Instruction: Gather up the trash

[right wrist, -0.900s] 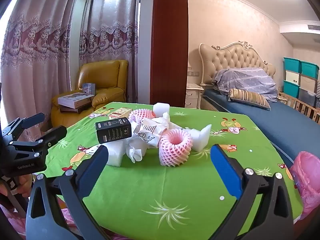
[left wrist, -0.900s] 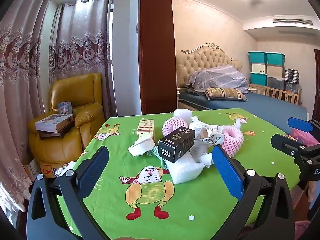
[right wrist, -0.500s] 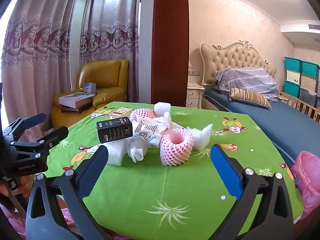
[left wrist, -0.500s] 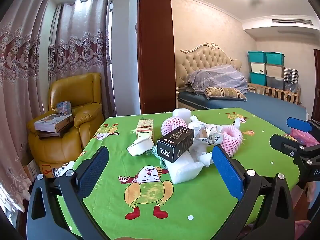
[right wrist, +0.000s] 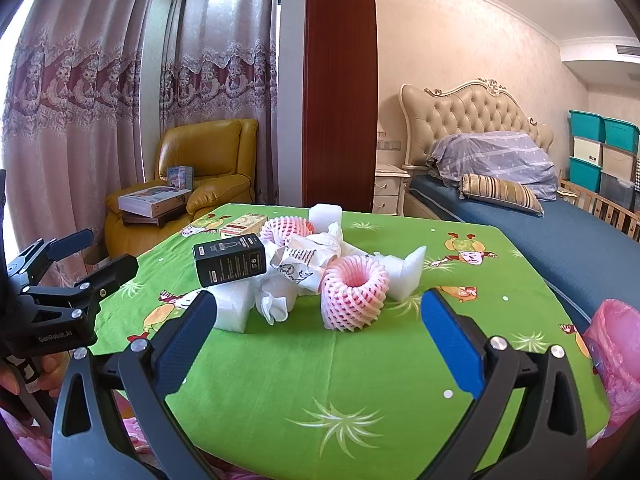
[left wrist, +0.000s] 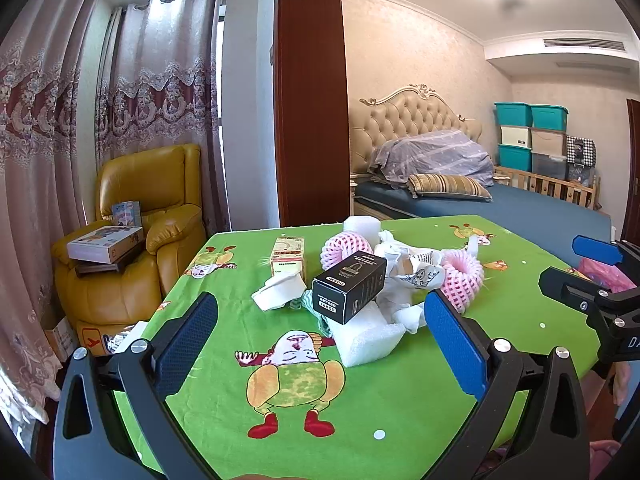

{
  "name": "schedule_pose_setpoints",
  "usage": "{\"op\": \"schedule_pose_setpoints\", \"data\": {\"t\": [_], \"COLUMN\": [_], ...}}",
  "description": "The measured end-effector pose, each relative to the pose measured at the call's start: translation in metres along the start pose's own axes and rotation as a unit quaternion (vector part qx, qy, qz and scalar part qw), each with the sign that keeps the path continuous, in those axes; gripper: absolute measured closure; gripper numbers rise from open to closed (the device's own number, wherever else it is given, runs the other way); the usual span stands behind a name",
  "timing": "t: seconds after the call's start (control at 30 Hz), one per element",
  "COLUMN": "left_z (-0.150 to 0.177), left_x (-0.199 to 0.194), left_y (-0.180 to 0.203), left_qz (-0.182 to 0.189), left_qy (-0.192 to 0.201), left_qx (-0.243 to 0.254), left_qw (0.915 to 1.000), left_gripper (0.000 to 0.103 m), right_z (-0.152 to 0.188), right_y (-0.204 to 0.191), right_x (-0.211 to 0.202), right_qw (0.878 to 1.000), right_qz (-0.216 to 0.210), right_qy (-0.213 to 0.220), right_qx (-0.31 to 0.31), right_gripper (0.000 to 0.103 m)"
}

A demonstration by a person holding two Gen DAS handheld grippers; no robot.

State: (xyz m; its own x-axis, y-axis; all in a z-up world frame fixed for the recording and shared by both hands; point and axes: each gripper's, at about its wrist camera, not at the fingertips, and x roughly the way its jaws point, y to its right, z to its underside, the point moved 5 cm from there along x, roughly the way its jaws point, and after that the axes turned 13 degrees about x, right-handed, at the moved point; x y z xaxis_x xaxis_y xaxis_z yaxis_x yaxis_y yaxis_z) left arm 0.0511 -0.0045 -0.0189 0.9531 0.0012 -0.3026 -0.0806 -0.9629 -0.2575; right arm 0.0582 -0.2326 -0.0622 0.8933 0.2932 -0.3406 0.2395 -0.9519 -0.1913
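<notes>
The left claw (left wrist: pixel 320 344) is spread wide with nothing between its blue pads, and the right claw (right wrist: pixel 320 340) is spread wide and empty too. Since a moment ago almost nothing has changed: both claws have only crept a tiny bit nearer the pile, and no piece of trash has moved. So the job looks like it is only starting, and nothing is picked up yet.

Just past the left claw is a white foam block (left wrist: pixel 366 340), with a black box (left wrist: pixel 349 286) leaning on top of it. Next to them lies crumpled white paper (left wrist: pixel 412 268). Near the right claw sits a pink foam net (right wrist: pixel 354 296), standing like a little cup. A second pink foam net (left wrist: pixel 344 244) and a small yellow box (left wrist: pixel 287 258) are farther back. All of it is in one heap in the middle of the green tablecloth (right wrist: pixel 360 392).

A pink bag (right wrist: pixel 616 344) hangs off the table edge beside the right claw. I think the trash should go in there
</notes>
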Motion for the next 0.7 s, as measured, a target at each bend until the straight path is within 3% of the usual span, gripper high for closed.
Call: {"op": "schedule_pose_setpoints", "data": {"t": [0.7], "left_z": [0.0001], "left_x": [0.0029], "left_y": [0.0028], "left_qz": [0.002], "left_qy": [-0.001], "left_qx": [-0.001], "left_qw": [1.0000], "left_gripper": [0.006], "right_z": [0.0011], "right_y": [0.0011], "right_x": [0.0025], "right_qw": [1.000], "right_qz": [-0.003], "right_qy": [-0.003], "right_qx": [0.003], "right_gripper": [0.004]}}
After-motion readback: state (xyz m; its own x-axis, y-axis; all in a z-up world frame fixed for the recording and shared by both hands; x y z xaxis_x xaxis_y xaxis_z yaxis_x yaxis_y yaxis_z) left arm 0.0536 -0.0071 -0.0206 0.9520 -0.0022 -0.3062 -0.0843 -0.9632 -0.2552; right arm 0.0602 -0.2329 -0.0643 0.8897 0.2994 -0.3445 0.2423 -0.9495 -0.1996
